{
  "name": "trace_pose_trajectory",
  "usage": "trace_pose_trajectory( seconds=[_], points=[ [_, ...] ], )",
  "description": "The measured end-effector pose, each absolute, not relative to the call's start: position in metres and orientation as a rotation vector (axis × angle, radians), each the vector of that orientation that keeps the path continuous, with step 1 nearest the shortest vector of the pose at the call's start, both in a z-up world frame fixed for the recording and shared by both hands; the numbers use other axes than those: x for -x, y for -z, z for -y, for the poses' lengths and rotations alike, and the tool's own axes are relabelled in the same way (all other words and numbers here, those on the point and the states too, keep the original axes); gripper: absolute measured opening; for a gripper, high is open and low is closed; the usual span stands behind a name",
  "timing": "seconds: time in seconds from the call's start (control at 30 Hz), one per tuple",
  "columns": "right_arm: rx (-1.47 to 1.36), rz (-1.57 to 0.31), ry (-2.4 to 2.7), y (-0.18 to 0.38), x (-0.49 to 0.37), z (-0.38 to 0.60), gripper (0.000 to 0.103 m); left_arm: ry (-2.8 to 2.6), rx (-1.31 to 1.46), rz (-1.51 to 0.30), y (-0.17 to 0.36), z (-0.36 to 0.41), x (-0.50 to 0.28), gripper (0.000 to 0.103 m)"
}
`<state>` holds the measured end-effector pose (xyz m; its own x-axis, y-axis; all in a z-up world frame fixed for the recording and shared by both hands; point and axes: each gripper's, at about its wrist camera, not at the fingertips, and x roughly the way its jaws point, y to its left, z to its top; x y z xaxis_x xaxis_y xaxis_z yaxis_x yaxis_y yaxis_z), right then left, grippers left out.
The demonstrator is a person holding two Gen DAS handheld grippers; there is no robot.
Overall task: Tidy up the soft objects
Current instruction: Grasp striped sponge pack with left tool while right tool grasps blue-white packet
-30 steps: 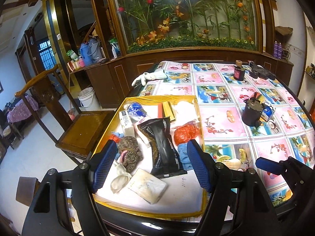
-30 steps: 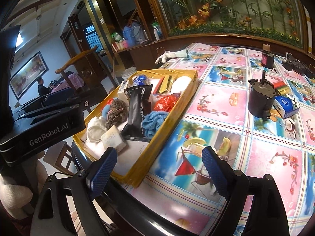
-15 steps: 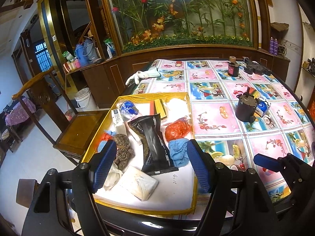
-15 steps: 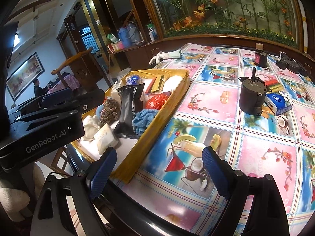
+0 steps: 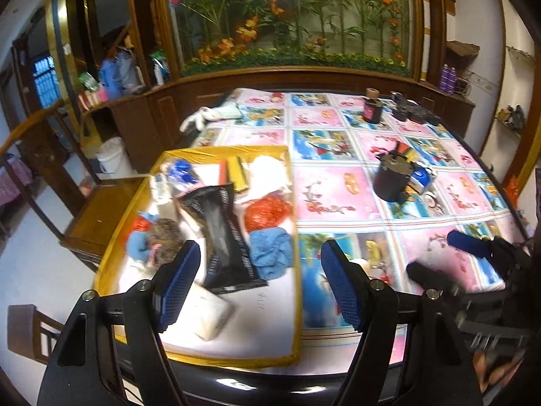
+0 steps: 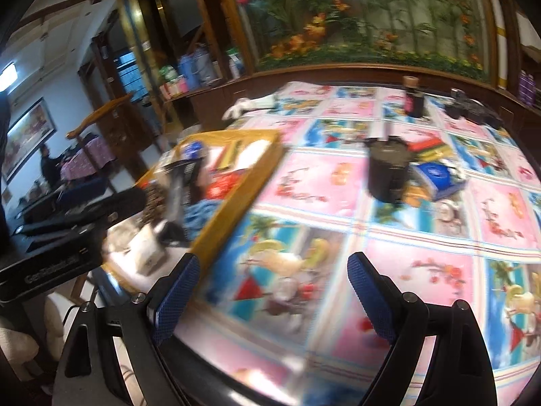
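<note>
Two grippers, both empty, and I'm hanging them over the near edge of the table (image 5: 338,189) while I size up the job. My left gripper (image 5: 260,280) stands with its jaws well apart and nothing between the pads, aimed down into the yellow-rimmed tray (image 5: 297,203), because that is where all the soft stuff is piled. I see a blue cloth (image 5: 270,253) lying against the tray's right wall, a crumpled red bag (image 5: 267,208) just beyond it, and a long black packet (image 5: 225,233) slanting across the middle, beside the cloth. A white packet (image 5: 211,314) sits nearest me, a speckled brown bundle (image 5: 165,237) to the left. My right gripper (image 6: 270,291) is wider open still, holding nothing, hovering over bare tablecloth just right of the tray; I judge it's parked there to receive or sort. Its view is smeared by blur. Farther off, a dark canister (image 6: 387,172) and a blue box (image 6: 436,177) are hard goods, well apart from the tray, so I leave them out.
</note>
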<state>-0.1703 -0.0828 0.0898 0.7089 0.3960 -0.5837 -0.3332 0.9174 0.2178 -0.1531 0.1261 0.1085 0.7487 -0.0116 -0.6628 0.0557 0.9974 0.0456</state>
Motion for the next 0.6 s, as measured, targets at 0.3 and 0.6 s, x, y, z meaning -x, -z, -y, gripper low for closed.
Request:
trace_pose_trajectory(
  seconds=[0.3, 0.6],
  points=[
    [-0.191, -0.698, -0.144, -0.093, 0.134, 0.188, 0.090, 0.227, 0.030, -0.813, -0.100, -0.099, 0.123, 0.073],
    [-0.347, -0.766, -0.075, -0.097, 0.025, 0.222, 0.090, 0.326, 0.117, -0.828, -0.108, -0.098, 0.089, 0.073]
  ],
)
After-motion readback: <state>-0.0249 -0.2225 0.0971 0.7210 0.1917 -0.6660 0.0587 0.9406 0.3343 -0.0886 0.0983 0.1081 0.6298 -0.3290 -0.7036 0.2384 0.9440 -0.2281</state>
